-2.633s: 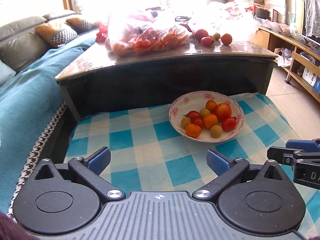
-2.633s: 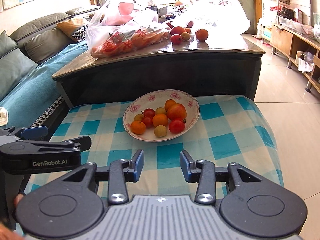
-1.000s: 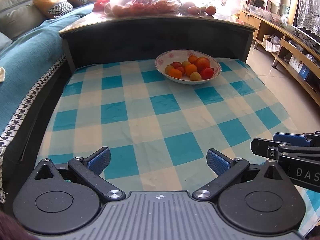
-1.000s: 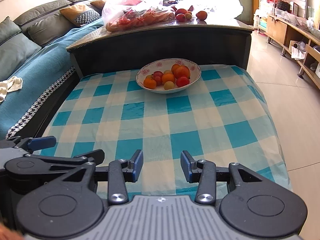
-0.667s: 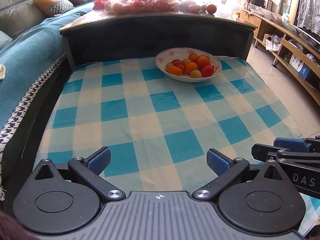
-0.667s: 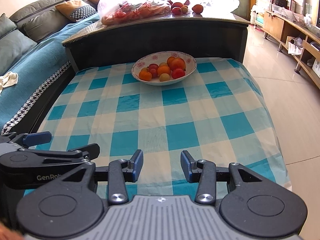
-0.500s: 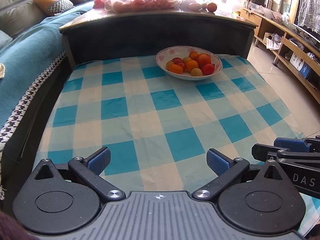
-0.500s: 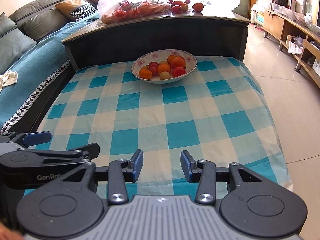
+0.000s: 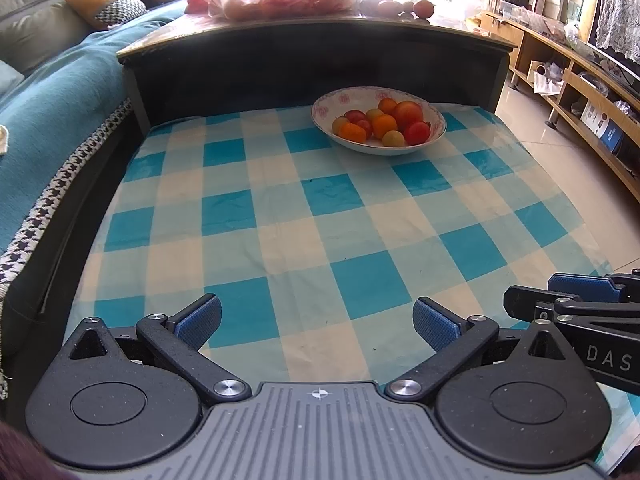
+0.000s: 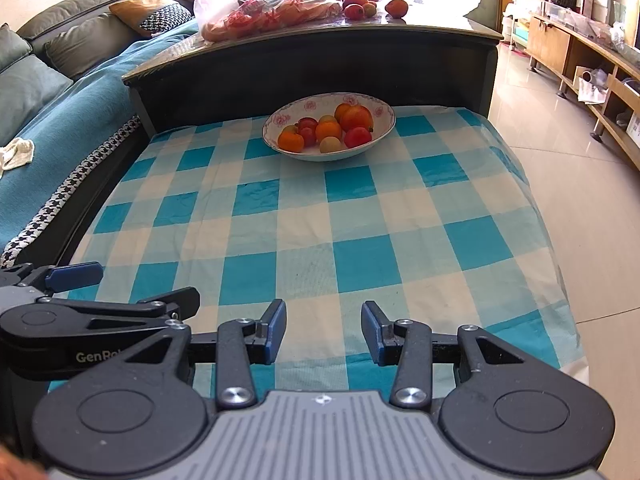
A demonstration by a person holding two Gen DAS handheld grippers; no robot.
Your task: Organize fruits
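Left gripper (image 9: 317, 322): jaws spread wide over the near edge of the checked cloth (image 9: 312, 216), nothing between the blue pads.
Right gripper (image 10: 323, 330): jaws apart by a narrower gap, pads clear of each other, holding nothing, also at the cloth's near edge.
Side by side: each gripper shows at the edge of the other's view, both well apart from the bowl (image 10: 378, 118).
Bowl: white with pink flowers on the rim, resting on the cloth at its far end, close to the dark table (image 10: 320, 60) behind it.
Fruits (image 10: 329, 131): piled in the bowl, about 9 in sight, orange, red and yellow-green; some are partly hidden, so the count is not exact.
Dark table: a clear plastic bag (image 10: 264, 4) of reddish-orange fruit lies on top, beyond the bowl.
Loose fruit (image 10: 396, 7): 3 or 4 pieces on the tabletop beside the bag.
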